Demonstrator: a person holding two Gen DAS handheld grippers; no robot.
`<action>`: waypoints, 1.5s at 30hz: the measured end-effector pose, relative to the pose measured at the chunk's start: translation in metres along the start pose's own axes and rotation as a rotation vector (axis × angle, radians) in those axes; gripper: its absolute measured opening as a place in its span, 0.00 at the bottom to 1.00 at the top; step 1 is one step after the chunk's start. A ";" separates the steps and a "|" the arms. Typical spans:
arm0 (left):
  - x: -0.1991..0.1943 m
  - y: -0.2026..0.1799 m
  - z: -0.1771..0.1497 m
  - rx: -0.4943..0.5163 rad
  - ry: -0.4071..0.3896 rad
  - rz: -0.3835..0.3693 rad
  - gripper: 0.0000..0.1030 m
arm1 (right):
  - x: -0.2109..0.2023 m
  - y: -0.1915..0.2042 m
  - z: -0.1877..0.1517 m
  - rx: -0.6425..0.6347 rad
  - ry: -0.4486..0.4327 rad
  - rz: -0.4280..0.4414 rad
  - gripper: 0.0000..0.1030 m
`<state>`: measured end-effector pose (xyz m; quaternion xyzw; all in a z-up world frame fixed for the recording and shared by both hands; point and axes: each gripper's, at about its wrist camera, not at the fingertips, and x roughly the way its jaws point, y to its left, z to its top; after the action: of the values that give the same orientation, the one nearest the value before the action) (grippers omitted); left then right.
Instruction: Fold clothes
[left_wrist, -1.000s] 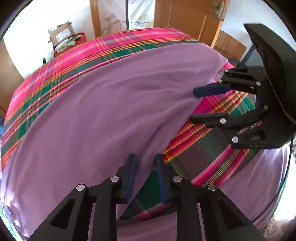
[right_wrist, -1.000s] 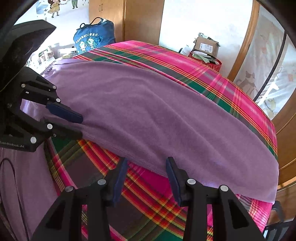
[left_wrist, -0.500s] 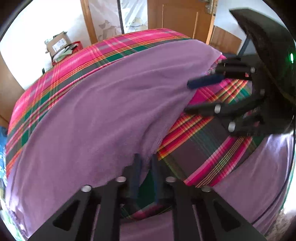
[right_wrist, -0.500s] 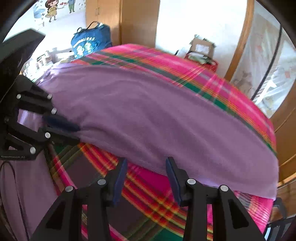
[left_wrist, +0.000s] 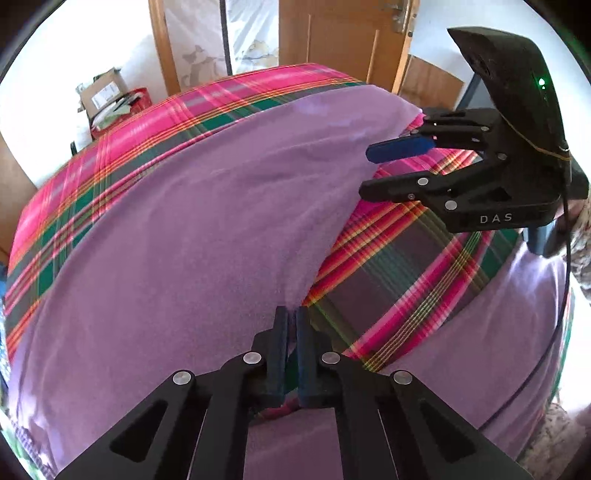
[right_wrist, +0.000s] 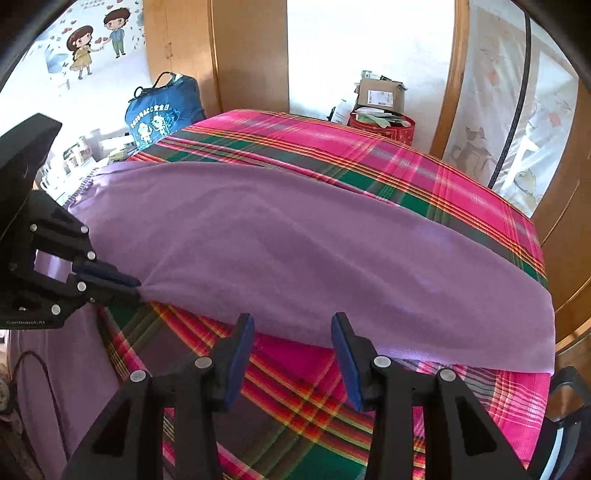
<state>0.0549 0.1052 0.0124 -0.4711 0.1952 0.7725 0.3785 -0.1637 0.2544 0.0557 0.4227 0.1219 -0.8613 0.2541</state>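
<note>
A large purple garment (left_wrist: 192, 229) lies spread over a bed with a pink, green and grey plaid cover (left_wrist: 399, 280). It also shows in the right wrist view (right_wrist: 314, 251). My left gripper (left_wrist: 291, 314) is shut on the garment's near folded edge; it appears in the right wrist view (right_wrist: 136, 288) at the left, pinching the cloth. My right gripper (right_wrist: 291, 325) is open and empty, hovering just short of the garment's near edge. It also shows in the left wrist view (left_wrist: 365, 171) at the right, above the cloth edge.
A red tin with a cardboard box (right_wrist: 382, 110) stands beyond the bed by a curtain (right_wrist: 517, 110). A blue bag (right_wrist: 162, 107) sits at the far left corner. A wooden door (left_wrist: 343, 40) and wardrobe (right_wrist: 243, 55) border the bed.
My left gripper has closed from slightly open onto the garment's edge. The right gripper stays open and has shifted slightly nearer to the cloth edge.
</note>
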 end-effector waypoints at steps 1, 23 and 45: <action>-0.001 0.000 0.000 0.005 -0.004 -0.001 0.04 | 0.000 0.000 0.001 0.006 -0.003 0.004 0.43; 0.008 0.010 -0.006 -0.031 0.020 -0.033 0.04 | 0.017 0.004 -0.007 0.074 0.037 0.002 0.43; -0.048 0.137 -0.039 -0.371 -0.046 0.122 0.09 | 0.042 -0.014 0.025 0.159 0.008 -0.050 0.31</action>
<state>-0.0148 -0.0266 0.0284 -0.5022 0.0688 0.8274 0.2418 -0.2100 0.2417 0.0377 0.4418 0.0648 -0.8727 0.1975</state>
